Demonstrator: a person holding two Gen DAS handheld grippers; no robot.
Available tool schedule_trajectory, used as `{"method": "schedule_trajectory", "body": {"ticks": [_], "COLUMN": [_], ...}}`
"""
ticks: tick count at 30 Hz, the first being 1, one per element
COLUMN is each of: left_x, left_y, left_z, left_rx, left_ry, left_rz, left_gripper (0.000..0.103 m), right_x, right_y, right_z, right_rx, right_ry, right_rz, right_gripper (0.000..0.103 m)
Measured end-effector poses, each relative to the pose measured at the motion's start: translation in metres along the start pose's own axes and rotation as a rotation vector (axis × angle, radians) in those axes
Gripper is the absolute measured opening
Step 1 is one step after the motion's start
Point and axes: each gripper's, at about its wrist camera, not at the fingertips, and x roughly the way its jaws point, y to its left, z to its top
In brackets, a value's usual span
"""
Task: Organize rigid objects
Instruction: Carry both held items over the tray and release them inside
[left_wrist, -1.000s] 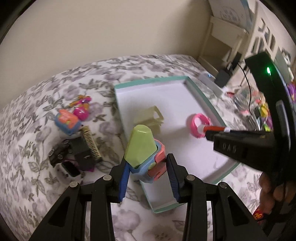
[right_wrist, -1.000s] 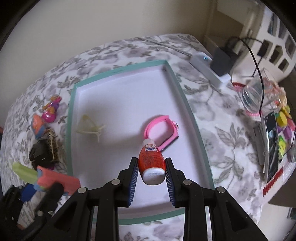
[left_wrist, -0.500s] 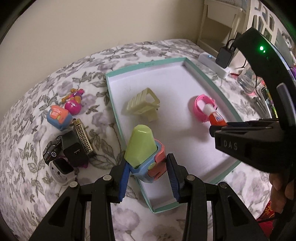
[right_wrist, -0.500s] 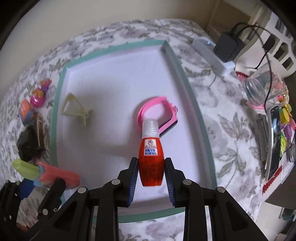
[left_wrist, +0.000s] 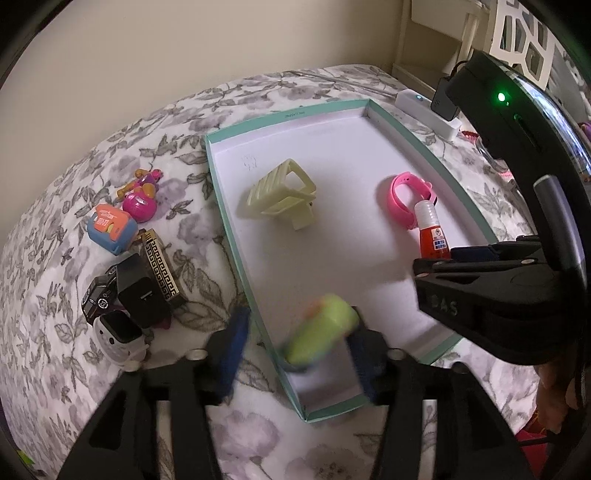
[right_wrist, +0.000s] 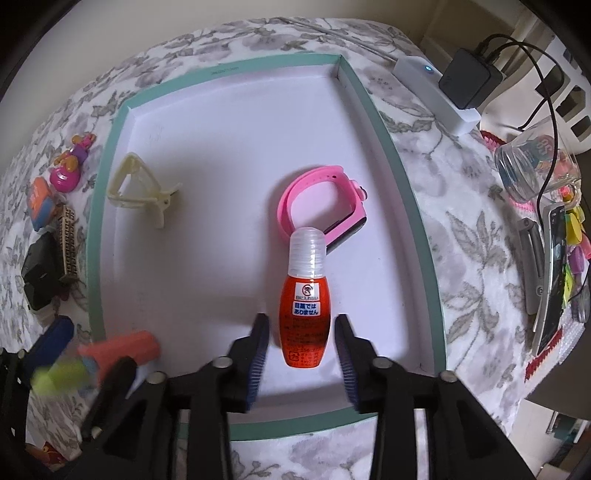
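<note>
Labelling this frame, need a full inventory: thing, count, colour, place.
tray: 1, teal rim, white floor, on floral cloth
glue bottle: 1, orange, clear cap, lying in tray between right jaws
watch band: 1, pink, in tray, by bottle cap
clip: 1, cream, in tray
toy: 1, lime and coral, blurred, between left jaws
small toys: several, mixed colours, left of tray
power strip: 1, white, beyond tray
jar: 1, clear, right
left gripper: black, opening
right gripper: black, opening, pads off bottle
</note>
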Motion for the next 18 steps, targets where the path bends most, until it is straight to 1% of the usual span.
{"method": "schedule_trajectory", "body": {"ticks": [1, 5, 14, 18], "left_x": [-0.001, -0.006, -0.022, -0.029], "left_y": [0.001, 0.002, 0.012, 0.019], "left_z": [0.0, 0.002, 0.007, 0.01], "left_rx": [-0.004, -0.016, -0.058, -0.086], "left_ry": [-0.005, -0.019, -0.067, -0.086], "left_rz": [-0.002, -0.005, -0.017, -0.002], "left_gripper": [0.061, 0.061, 0.062, 0.063], "right_x": [-0.002, -0.013, -0.051, -0.063], "right_y": [0.0, 0.003, 0.001, -0.003], "right_z": [0.0, 0.002, 0.006, 0.005], "right_rx": [-0.001, -0.003, 0.017, 0.031], "right_ry": [-0.004, -0.037, -0.142, -0.192], "right_rz": [0.001, 0.005, 0.021, 0.028], "right_gripper": [0.046, 0.047, 0.048, 0.047]}}
